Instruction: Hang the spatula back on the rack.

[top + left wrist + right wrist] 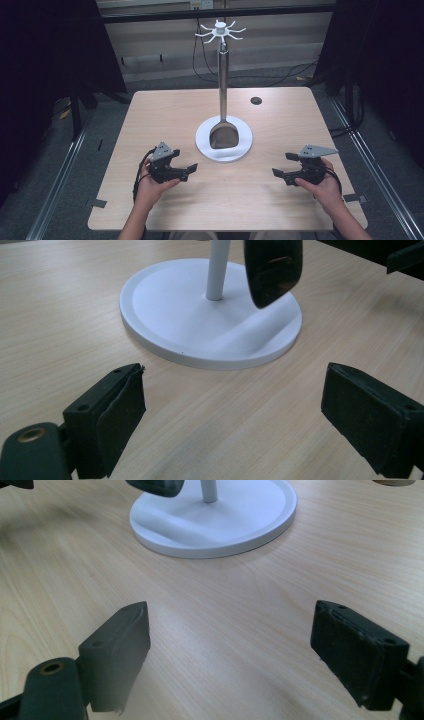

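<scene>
A light wooden table in a dim, dark-curtained work area

The table [280,200] had rounded corners and a pale grain, with a small dark round spot [256,100] near its far edge. Grey floor [85,165] lay around it, metal rails [60,175] ran along both sides, black drapes [45,45] hung left and right, and black cables [280,76] trailed by the pale far wall [280,35].

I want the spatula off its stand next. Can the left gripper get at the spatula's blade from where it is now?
Probably yes. The left gripper is open, and bare table lies between it and the spatula, which hangs over the white stand base on the side facing the person.
</scene>
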A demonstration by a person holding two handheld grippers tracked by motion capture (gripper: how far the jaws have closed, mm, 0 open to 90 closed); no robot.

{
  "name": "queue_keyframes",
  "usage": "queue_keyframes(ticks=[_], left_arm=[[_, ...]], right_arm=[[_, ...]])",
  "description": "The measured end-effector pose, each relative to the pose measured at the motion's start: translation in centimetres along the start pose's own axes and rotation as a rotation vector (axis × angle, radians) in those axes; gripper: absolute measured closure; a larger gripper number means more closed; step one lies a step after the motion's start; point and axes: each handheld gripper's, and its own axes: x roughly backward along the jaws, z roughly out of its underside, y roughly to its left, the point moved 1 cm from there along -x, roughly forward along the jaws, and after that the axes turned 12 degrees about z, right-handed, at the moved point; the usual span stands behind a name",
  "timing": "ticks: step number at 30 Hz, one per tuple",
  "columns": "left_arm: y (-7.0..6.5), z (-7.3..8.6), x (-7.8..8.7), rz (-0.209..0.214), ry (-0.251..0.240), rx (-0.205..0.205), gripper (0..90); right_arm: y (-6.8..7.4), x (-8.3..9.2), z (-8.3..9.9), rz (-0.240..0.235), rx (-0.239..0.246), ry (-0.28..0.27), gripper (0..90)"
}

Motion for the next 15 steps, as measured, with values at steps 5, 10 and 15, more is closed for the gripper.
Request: queue_keyframes(ticks=[5, 10, 15], left_arm=[[-0.02, 0.05, 0.0, 0.0, -0.003, 0.005, 10.4], [-0.1, 0.08, -0.14, 0.003, 0.004, 0.003, 10.3], [-0.26, -0.14, -0.23, 0.0, 0.0, -0.006, 10.2]], right_arm=[[-0.11, 0.13, 0.19, -0.001, 0.015, 0.006, 15.1], [-0.1, 0.13, 0.22, -0.002, 0.017, 0.005, 14.4], [-0.15, 0.24, 0.27, 0.005, 0.024, 0.009, 13.3]])
